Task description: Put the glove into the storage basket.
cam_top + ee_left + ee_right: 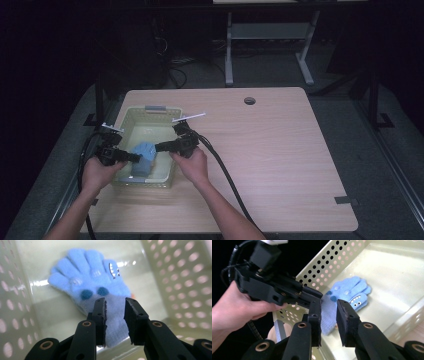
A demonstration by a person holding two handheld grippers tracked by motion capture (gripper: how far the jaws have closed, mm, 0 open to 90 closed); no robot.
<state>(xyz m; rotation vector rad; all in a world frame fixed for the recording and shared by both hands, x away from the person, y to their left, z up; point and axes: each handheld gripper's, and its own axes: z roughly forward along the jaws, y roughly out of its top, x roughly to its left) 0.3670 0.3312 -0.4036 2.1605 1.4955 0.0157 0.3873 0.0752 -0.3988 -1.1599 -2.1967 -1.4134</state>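
The left gripper [115,302] has its fingers [100,312] apart, one on each side of the cuff of a blue glove [92,277], with a clear gap between them; the pads are not pressed on the cloth. The right gripper [329,305] also has its fingers [347,317] apart, holding nothing, aimed down toward the same glove from the other side.

In the high view the left gripper [131,157] comes in over the left wall of a basket [150,111], and the right gripper [159,147] comes in over its right wall, both tips close to the glove [143,158]. A hand [100,172] holds the left gripper and another hand [192,165] holds the right one; black cables trail back from both.

The glove lies flat on the floor of the pale, perforated basket, in its near half, finger tips pointing away from the left gripper. It bears two dark blue dots and a small toothy face on the thumb side; the cuff is a paler grey-blue.

The basket stands on the left part of a wooden counter [270,150], near its left edge. A round hole [249,100] sits in the counter's far side, well apart from the basket.
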